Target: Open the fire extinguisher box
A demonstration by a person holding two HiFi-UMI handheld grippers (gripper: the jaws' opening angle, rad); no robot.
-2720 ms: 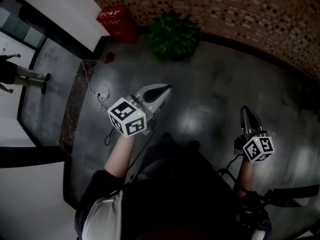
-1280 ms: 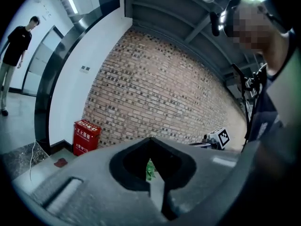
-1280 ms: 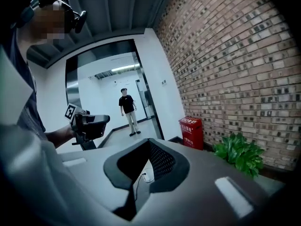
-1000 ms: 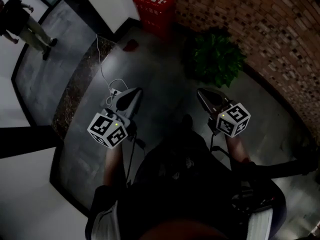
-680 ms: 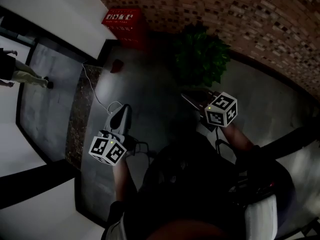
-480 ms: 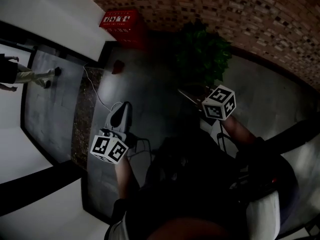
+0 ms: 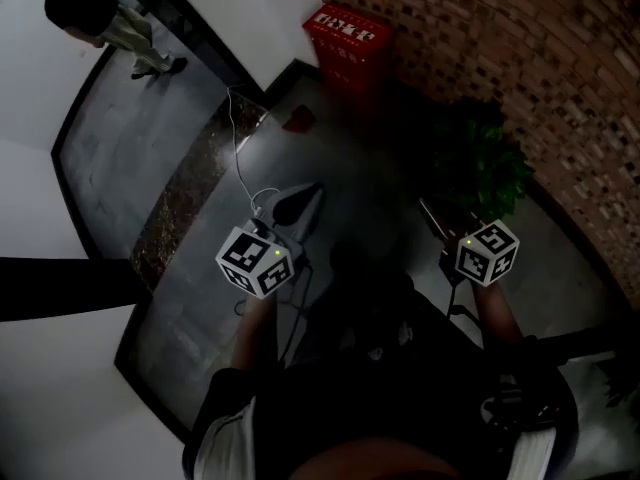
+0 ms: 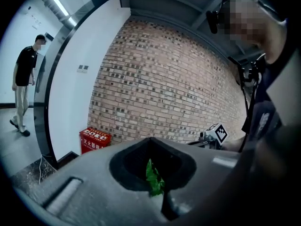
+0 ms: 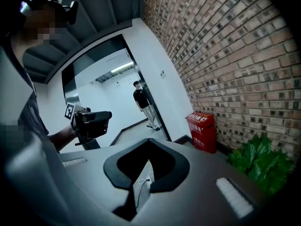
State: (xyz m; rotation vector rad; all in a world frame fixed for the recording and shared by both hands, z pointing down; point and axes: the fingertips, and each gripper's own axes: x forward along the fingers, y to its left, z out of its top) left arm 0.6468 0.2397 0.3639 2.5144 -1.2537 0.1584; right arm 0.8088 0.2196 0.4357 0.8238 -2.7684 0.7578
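Against the brick wall (image 7: 520,38), the red fire extinguisher box (image 7: 345,36) sits shut, white Chinese lettering on top unreadable; left gripper (image 7: 310,192) and right gripper (image 7: 430,210) jaws both closed, empty

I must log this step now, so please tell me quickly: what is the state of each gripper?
Left gripper: closed, holding nothing.
Right gripper: closed, holding nothing.

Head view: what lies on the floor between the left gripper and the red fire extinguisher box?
In the head view, mostly bare dark floor, with one small red object, separates the left gripper from the fire extinguisher box.
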